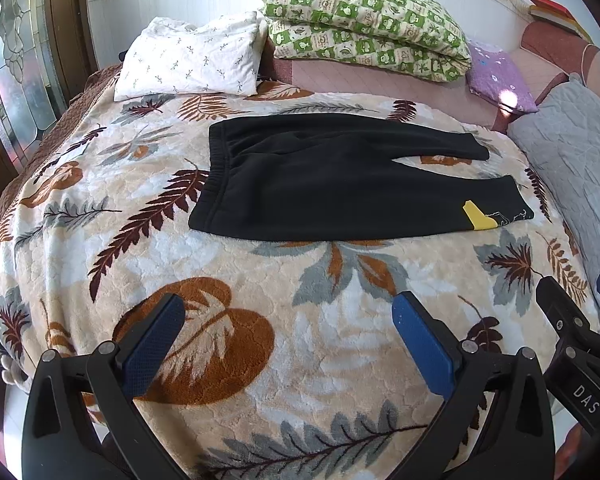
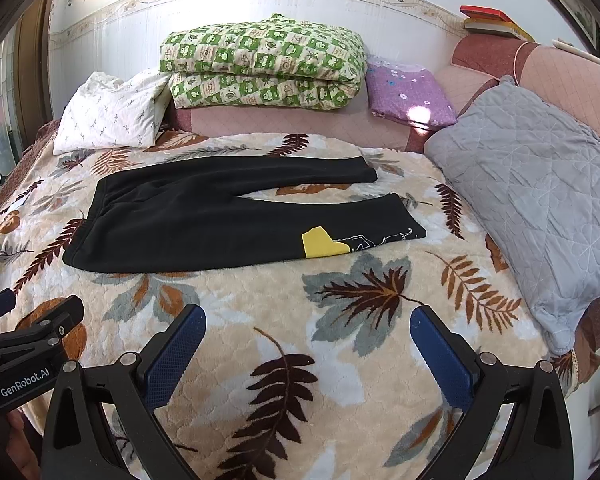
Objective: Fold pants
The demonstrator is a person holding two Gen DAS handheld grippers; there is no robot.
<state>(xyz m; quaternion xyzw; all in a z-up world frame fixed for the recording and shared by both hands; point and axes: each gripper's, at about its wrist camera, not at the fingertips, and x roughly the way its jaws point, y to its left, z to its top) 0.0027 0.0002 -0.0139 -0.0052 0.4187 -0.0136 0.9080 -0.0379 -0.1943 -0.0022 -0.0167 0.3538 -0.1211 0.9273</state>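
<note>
Here, black pants [image 1: 340,176] lie flat on blanket [image 1: 228,360].

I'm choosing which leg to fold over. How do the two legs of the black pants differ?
The near leg carries a yellow patch and white line print by its hem; the far leg is plain. The near leg reaches further right than the far leg. Both lie flat and spread apart.

One black pants [image 2: 204,216]; one leaf blanket [image 2: 300,360]; three pillows: white [image 2: 112,120], purple [image 2: 408,96], grey [image 2: 540,200]; one green quilt [image 2: 260,64] behind pants.
</note>
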